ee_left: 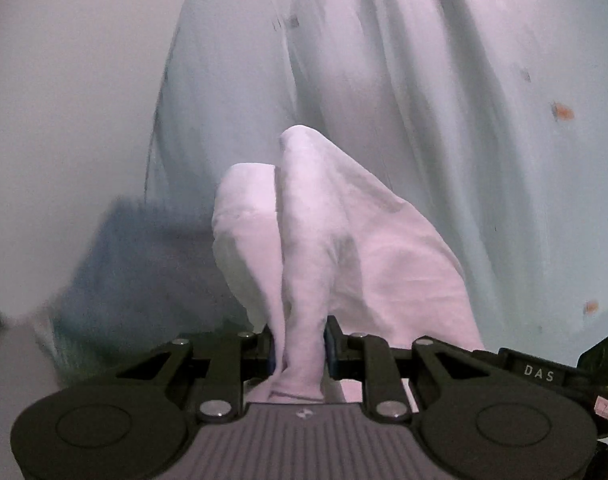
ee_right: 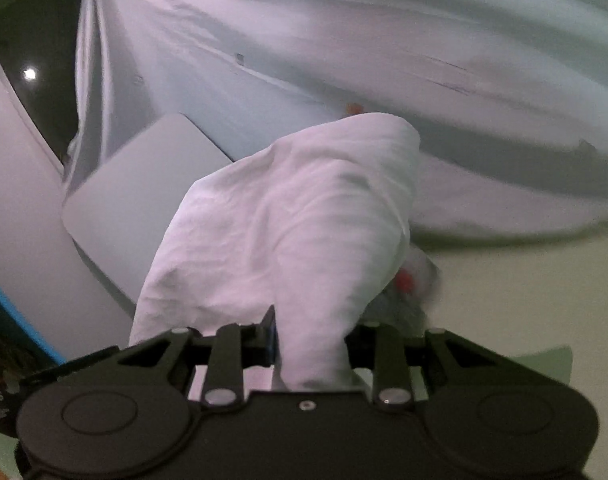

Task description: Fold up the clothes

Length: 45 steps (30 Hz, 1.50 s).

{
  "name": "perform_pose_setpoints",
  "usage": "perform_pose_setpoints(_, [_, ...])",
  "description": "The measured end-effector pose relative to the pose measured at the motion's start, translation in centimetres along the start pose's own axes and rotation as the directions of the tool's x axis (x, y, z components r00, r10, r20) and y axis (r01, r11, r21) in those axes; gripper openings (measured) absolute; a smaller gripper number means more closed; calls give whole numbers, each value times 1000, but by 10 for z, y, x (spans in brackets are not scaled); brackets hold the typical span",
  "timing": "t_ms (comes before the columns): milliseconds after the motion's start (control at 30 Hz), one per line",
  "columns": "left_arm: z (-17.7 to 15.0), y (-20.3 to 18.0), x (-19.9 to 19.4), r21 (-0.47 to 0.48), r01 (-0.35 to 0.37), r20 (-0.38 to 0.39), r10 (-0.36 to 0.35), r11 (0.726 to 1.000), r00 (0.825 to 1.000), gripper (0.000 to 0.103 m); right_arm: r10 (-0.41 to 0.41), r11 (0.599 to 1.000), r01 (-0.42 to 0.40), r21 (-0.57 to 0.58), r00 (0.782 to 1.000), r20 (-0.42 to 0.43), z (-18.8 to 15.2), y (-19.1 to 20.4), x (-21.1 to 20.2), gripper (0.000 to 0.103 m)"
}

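**White garment gripped by 2 grippers**

A bunched fold of the white garment [ee_left: 304,248] is clamped between the narrow jaws of the left gripper [ee_left: 298,350]; the cloth is seen rising in a hump ahead of the fingers, with the rest of the fabric spread in long blurred folds behind. Another bunch of the same garment [ee_right: 304,208] is pinched by the right gripper [ee_right: 309,344], whose jaws are likewise closed on cloth. A pale table surface [ee_right: 523,300] is seen below it, and a grey rounded panel [ee_right: 136,192] at the left.
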State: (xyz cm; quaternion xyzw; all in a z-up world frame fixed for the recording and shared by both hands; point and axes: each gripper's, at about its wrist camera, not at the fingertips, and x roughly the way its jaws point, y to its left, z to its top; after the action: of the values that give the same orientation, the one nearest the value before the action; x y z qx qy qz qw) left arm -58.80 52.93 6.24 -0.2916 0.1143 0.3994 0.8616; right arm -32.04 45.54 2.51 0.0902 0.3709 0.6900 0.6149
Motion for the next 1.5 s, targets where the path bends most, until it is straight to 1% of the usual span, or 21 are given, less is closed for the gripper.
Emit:
perform_pose_setpoints(133, [62, 53, 22, -43, 16, 62, -13, 999, 998, 25, 36, 999, -36, -33, 999, 19, 37, 31, 67, 29])
perform_pose_setpoints(200, [80, 81, 41, -62, -3, 71, 8, 998, 997, 28, 39, 999, -38, -31, 999, 7, 46, 37, 102, 31])
perform_pose_setpoints(267, [89, 110, 66, -81, -46, 54, 51, 996, 997, 35, 7, 1000, -7, -23, 1000, -22, 47, 36, 139, 35])
perform_pose_setpoints(333, [84, 143, 101, -114, -120, 4, 121, 986, 993, 40, -75, 997, 74, -17, 995, -67, 37, 24, 182, 42])
perform_pose_setpoints(400, [66, 178, 140, -159, -211, -86, 199, 964, 976, 42, -158, 987, 161, 10, 981, -115, 23, 6, 220, 57])
perform_pose_setpoints(433, [57, 194, 158, -184, -248, -127, 228, 951, 965, 44, -192, 979, 199, 34, 971, -139, 15, -5, 236, 60])
perform_pose_setpoints(467, [48, 209, 168, -232, -245, -140, 217, 941, 966, 47, -225, 970, 237, 58, 961, -164, 7, -16, 251, 66])
perform_pose_setpoints(500, [42, 219, 172, -275, -230, -138, 198, 934, 970, 49, -219, 971, 231, 56, 961, -168, 7, -16, 252, 71])
perform_pose_setpoints(567, [39, 230, 173, -322, -201, -126, 169, 925, 978, 61, -208, 974, 220, 51, 962, -175, 8, -17, 255, 74])
perform_pose_setpoints(600, [39, 233, 174, -329, -201, -132, 165, 923, 977, 65, -203, 976, 214, 49, 963, -178, 9, -17, 256, 77])
perform_pose_setpoints(633, [39, 235, 174, -326, -205, -137, 168, 923, 976, 70, -216, 975, 222, 18, 961, -176, 9, -12, 255, 79])
perform_pose_setpoints(700, [40, 231, 173, -303, -218, -136, 184, 928, 973, 73, -242, 970, 239, -34, 955, -169, 12, -6, 254, 86])
perform_pose_setpoints(833, [44, 208, 157, -179, -301, -99, 288, 937, 953, 84, -324, 941, 302, -151, 934, -151, 7, 14, 244, 99])
perform_pose_setpoints(900, [45, 192, 145, -118, -319, -62, 314, 940, 947, 90, -345, 922, 314, -229, 932, -113, 0, 27, 228, 101])
perform_pose_setpoints(967, [44, 178, 124, -80, -286, -19, 285, 955, 958, 97, -359, 897, 325, -300, 931, -65, -7, 41, 210, 102])
perform_pose_setpoints(1033, [42, 161, 100, -37, -283, 36, 285, 958, 958, 102, -368, 876, 344, -337, 930, -7, -14, 57, 188, 102])
perform_pose_setpoints(1133, [36, 137, 64, 4, -294, 98, 292, 956, 951, 103, -376, 857, 371, -358, 925, 59, -24, 75, 153, 103])
perform_pose_setpoints(1233, [28, 116, 33, -2, -276, 140, 273, 961, 952, 103, -406, 835, 424, -352, 905, 128, -35, 87, 119, 102])
perform_pose_setpoints(1300, [17, 103, 14, -21, -288, 163, 288, 957, 944, 103, -411, 834, 433, -343, 901, 137, -41, 91, 96, 102])
perform_pose_setpoints(1400, [-1, 83, -14, -44, -306, 195, 309, 951, 931, 103, -382, 849, 401, -345, 916, 124, -52, 95, 64, 103])
perform_pose_setpoints(1500, [-24, 60, -37, 30, -300, 182, 290, 953, 940, 103, -386, 836, 402, -374, 915, 120, -68, 98, 31, 103])
